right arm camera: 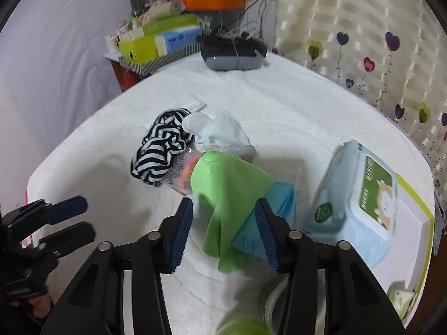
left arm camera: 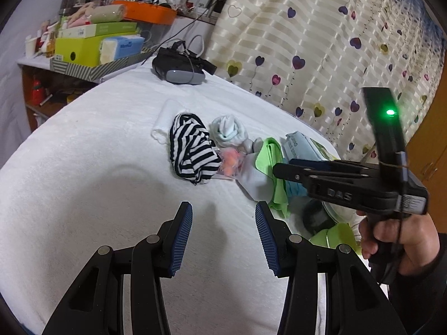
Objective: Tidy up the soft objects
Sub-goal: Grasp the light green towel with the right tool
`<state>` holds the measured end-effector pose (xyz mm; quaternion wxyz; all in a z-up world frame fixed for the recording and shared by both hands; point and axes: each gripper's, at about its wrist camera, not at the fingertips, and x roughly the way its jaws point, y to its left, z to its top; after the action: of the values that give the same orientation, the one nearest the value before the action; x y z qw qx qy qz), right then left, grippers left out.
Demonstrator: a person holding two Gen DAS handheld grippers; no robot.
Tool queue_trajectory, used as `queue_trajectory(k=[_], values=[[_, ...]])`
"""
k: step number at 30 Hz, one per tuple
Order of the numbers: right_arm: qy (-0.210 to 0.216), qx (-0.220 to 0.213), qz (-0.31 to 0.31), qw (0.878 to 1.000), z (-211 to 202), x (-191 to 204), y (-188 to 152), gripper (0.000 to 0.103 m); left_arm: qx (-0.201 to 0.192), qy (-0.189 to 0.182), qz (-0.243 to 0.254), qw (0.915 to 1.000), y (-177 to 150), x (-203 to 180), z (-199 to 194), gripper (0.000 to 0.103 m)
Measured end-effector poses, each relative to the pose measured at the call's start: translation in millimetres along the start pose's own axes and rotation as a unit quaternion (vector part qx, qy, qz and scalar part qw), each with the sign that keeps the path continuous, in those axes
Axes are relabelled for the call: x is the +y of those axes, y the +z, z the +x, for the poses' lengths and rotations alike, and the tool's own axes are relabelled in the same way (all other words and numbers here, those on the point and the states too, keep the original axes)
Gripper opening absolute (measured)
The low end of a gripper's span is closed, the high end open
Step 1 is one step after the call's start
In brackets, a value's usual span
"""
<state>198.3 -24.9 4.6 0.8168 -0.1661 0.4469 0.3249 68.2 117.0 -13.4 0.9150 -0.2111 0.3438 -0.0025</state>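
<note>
Fingers (right arm camera: 262,223) of the right gripper (right arm camera: 224,233) gaping wide around a crumpled green cloth (right arm camera: 223,192), draping over a blue face mask (right arm camera: 279,203) on the white blanket (right arm camera: 279,117); left gripper (left arm camera: 223,240) likewise spreading open, hovering over bare blanket. Sitting just beyond: one striped black-and-white garment (right arm camera: 156,153), one pale rolled sock (right arm camera: 220,134), one small packet with orange bits (right arm camera: 184,178). Resting on a white box (right arm camera: 413,240) at right: one pack of wet wipes (right arm camera: 360,192).
</note>
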Motion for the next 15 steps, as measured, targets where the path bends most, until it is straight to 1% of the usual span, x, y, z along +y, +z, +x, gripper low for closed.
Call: queue_trajectory(k=[3, 6, 7, 8, 9, 15], values=[[-0.001, 0.018, -0.001, 1.0, 11.5, -2.8, 3.8, 0.03, 0.0, -0.001, -0.003, 1.0, 0.9, 2.5, 1.1, 0.045], [0.002, 0.021, -0.001, 1.0, 13.9, -4.2, 4.7, 0.03, 0.002, -0.001, -0.004, 1.0, 1.7, 3.4, 2.6, 0.045], [0.003, 0.019, -0.001, 1.0, 13.4, -3.7, 5.6, 0.026, 0.003, -0.002, -0.005, 1.0, 1.7, 3.2, 3.1, 0.045], [0.007, 0.015, -0.001, 1.0, 11.8, -3.8, 5.9, 0.017, 0.004, -0.003, -0.005, 1.0, 1.9, 2.9, 3.7, 0.045], [0.011, 0.007, -0.001, 1.0, 7.6, -4.5, 4.8, 0.004, 0.004, -0.003, -0.004, 1.0, 1.7, 1.9, 3.8, 0.045], [0.026, -0.046, 0.013, 0.998, -22.6, -9.7, 1.3, 0.004, 0.004, -0.006, 0.001, 1.0, 2.0, -5.5, 4.2, 0.045]])
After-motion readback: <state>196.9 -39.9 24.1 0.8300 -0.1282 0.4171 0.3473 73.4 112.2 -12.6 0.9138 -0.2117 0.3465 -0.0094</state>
